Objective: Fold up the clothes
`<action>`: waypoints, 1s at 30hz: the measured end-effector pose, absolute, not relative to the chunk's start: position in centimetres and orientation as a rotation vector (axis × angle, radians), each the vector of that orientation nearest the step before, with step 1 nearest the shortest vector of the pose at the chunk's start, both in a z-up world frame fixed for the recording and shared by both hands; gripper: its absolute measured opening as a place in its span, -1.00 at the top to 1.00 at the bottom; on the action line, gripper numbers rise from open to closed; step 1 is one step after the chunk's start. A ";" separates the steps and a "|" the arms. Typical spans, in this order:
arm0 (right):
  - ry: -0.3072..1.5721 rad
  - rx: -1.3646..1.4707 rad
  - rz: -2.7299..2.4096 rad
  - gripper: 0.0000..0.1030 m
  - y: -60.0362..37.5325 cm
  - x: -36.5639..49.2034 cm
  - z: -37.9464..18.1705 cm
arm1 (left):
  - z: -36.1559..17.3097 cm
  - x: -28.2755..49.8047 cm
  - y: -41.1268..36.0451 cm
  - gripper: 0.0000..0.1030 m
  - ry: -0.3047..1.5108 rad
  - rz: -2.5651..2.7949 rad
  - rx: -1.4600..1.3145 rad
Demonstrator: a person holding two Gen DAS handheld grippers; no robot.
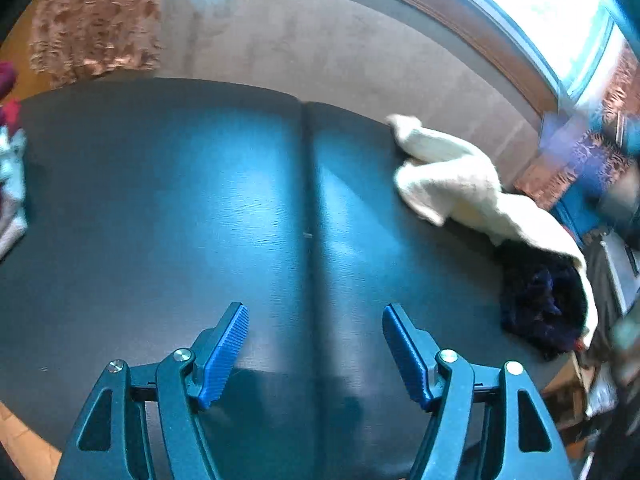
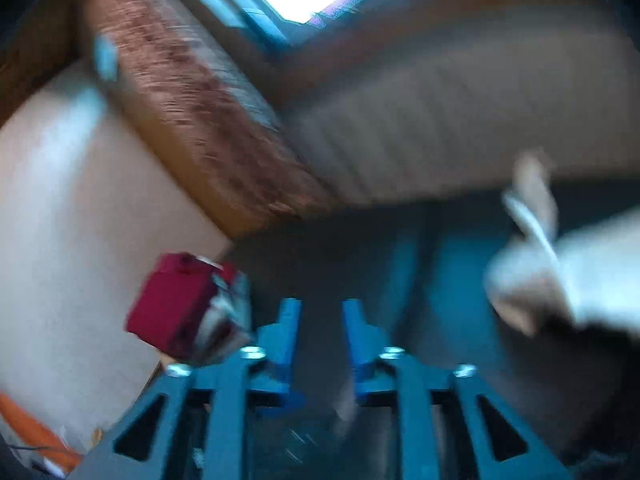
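Left wrist view was sharp; right wrist view was heavily motion-blurred, details there unreliable. Only the left view showed the crumpled cream-white knit garment (image 1: 460,184) clearly, lying on the right part of the dark matte tabletop (image 1: 160,208), its lower end draped over a bunched dark navy cloth (image 1: 536,304) at the right edge. A seam (image 1: 307,200) ran down the middle of the tabletop. A small stack of folded clothes, light and dark red (image 1: 10,168), sat at the far left edge.

Only the right view showed a dark red boxy object (image 2: 172,300) just beside the left finger; cannot tell what it was. A pale blurred mass (image 2: 560,276) at right was probably the cream garment, not certain.

Room: grey-beige carpet (image 1: 300,48) past the table's far edge, a brown patterned rug (image 1: 96,16) at upper left, a bright window (image 1: 552,4) at upper right, wood flooring in the corners.

The left gripper (image 1: 316,348) was spread wide with nothing between its blue ribbed pads (image 1: 224,352), hovering over the bare table near the seam. The cream garment lay ahead and to its right, well apart from the fingers. The right gripper (image 2: 320,344) showed a narrow gap between its blue fingers (image 2: 288,340), nothing visibly held; blur makes more than that untellable.
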State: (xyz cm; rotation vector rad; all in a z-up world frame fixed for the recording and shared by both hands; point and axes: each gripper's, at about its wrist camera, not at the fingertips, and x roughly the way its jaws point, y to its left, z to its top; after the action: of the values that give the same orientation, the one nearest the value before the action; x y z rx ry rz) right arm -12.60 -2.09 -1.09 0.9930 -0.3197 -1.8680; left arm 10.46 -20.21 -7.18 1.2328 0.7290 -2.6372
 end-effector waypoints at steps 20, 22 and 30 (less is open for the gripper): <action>-1.017 0.992 -2.470 -0.75 32.3 -19.9 -5.1 | -7.6 -13.3 -8.7 -0.38 1.159 -2.606 1.699; -1.077 0.968 -2.501 -0.82 34.4 -20.6 -4.8 | -8.4 -14.6 -8.5 -0.38 1.232 -2.540 1.724; -1.123 1.096 -2.477 -0.83 35.9 -25.5 -8.0 | -11.1 -17.8 -8.1 -0.38 1.302 -2.395 1.729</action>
State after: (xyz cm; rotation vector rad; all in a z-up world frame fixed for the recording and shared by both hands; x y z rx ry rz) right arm -25.47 35.91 -7.99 1.0957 -1.1234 -2.4766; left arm -17.77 -8.06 -11.05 1.7291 1.3024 -2.3948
